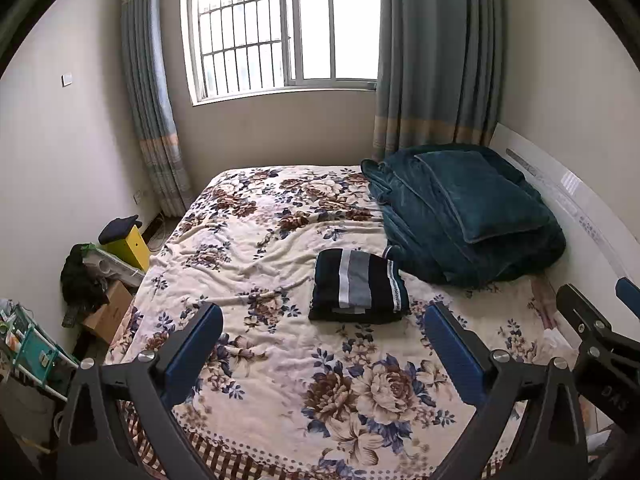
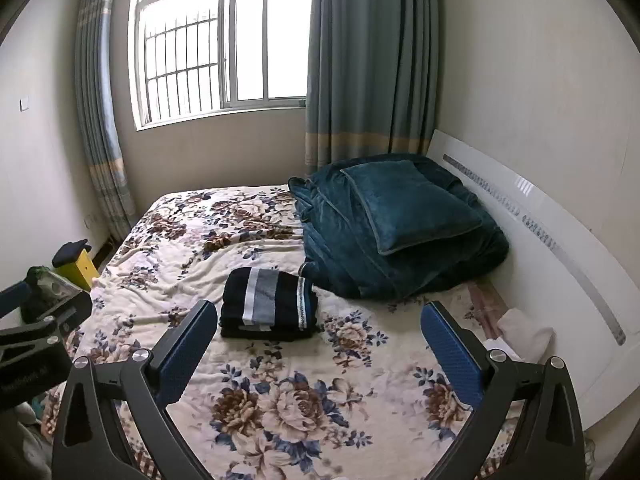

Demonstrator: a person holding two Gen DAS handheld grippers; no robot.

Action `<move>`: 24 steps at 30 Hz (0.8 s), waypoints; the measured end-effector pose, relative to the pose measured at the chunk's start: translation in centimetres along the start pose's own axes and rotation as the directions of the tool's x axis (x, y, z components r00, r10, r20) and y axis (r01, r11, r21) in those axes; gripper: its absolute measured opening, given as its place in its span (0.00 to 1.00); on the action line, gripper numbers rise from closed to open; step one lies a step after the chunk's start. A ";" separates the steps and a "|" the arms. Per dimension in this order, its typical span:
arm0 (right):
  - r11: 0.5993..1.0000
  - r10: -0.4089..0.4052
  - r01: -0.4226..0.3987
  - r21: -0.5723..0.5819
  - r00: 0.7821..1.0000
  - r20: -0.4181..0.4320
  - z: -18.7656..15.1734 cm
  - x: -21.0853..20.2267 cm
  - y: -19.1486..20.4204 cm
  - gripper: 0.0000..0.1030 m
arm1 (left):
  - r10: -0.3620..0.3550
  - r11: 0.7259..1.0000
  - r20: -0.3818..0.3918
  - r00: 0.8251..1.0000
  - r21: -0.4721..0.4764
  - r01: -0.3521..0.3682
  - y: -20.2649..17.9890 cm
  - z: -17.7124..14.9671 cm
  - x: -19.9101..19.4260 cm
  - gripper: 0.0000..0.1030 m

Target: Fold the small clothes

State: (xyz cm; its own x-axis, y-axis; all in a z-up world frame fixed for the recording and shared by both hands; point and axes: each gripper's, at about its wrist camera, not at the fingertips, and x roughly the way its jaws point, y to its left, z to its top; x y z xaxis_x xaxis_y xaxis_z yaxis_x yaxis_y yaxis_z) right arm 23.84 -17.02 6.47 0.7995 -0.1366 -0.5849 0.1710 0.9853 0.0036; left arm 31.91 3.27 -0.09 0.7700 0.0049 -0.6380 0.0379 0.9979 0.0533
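Closest to the cameras, the left tool point(image 1: 324, 334) has its blue-padded fingers spread wide with nothing between them, just hanging over the near end of the bed point(image 1: 280, 380). Same deal with the right tool point(image 2: 319, 332): fingers wide apart, empty, above the floral blanket point(image 2: 320, 400). Each one pokes into the edge of the other's view, so they're side by side. A bit further up the bed sits the folded garment point(image 1: 358, 286), dark navy with white and grey stripes, already a neat rectangle lying flat on the blanket and well clear of both tools. Just behind it to the right is a teal duvet point(image 1: 460, 232) pile with a matching pillow point(image 2: 408, 204) on top, against the white headboard point(image 2: 540, 220). Farthest back, a barred window point(image 1: 280, 28) with blue curtains point(image 2: 368, 60).
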 end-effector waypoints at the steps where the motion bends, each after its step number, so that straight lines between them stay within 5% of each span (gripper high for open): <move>1: 1.000 0.002 -0.002 -0.005 1.000 0.000 0.0 0.1 0.1 1.00 | 0.002 1.000 0.000 1.000 -0.004 -0.002 -0.1 -0.1 -0.1 1.00; 24: 1.000 0.021 -0.021 -0.004 1.000 0.000 0.2 -0.2 0.4 1.00 | 0.025 0.999 0.003 1.000 -0.020 -0.025 -0.3 -0.8 -1.0 1.00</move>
State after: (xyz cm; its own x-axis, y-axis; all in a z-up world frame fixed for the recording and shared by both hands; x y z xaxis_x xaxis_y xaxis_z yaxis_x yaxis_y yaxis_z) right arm 23.83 -16.61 6.75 0.8031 -0.1159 -0.5845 0.1519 0.9883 0.0127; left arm 30.61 3.05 -0.04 0.7727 0.0295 -0.6341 0.0057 0.9986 0.0534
